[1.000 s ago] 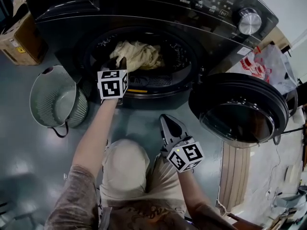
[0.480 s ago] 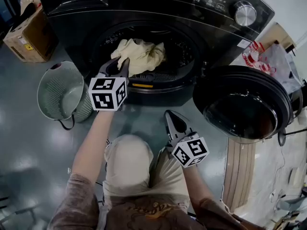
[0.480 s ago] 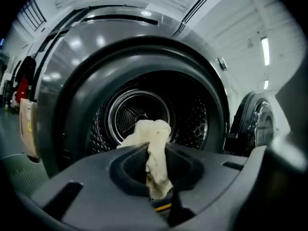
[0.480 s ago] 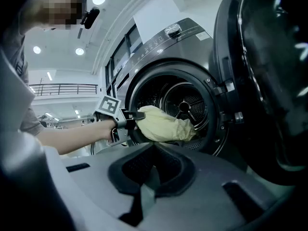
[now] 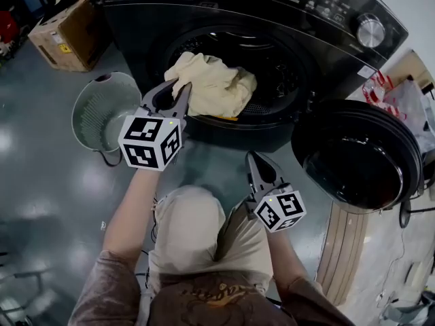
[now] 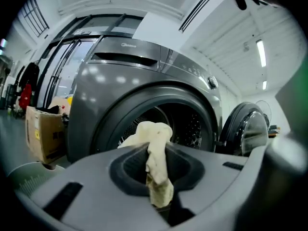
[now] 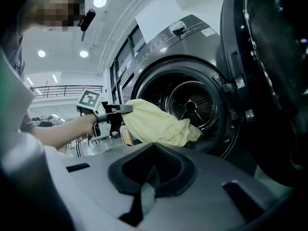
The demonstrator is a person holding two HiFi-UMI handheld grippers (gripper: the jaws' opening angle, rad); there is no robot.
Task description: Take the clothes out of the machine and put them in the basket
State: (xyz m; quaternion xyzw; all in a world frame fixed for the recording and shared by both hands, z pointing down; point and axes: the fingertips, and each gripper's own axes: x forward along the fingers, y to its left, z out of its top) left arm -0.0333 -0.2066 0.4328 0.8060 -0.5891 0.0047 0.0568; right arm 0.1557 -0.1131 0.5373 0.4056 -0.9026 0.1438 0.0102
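- The dark front-loading washing machine (image 5: 285,12) fills the top of the head view, with its round drum mouth facing the person and a control knob (image 5: 370,30) at its upper right corner.
- The machine's round door (image 5: 353,158) stands swung wide open on the machine's right side.
- The person's bent knee (image 5: 187,233) is on the floor in front of the machine, below the drum mouth.
- A cardboard box (image 5: 68,22) sits on the floor to the left of the machine, level with its top.
- The pale green mesh basket (image 5: 102,111) stands on the floor just left of the machine's front, beside the drum mouth; it has no clothes in it.
- A cream-yellow cloth (image 5: 214,83) hangs bunched at the lower lip of the drum mouth, partly out of the machine.
- The left gripper (image 5: 179,89) is clenched on the left end of that cloth, right in front of the machine's opening; a fold of fabric sits pinched between its jaws.
- The right gripper (image 5: 253,157) hovers in front of the machine, below the drum mouth and beside the door, with its jaws together on nothing.
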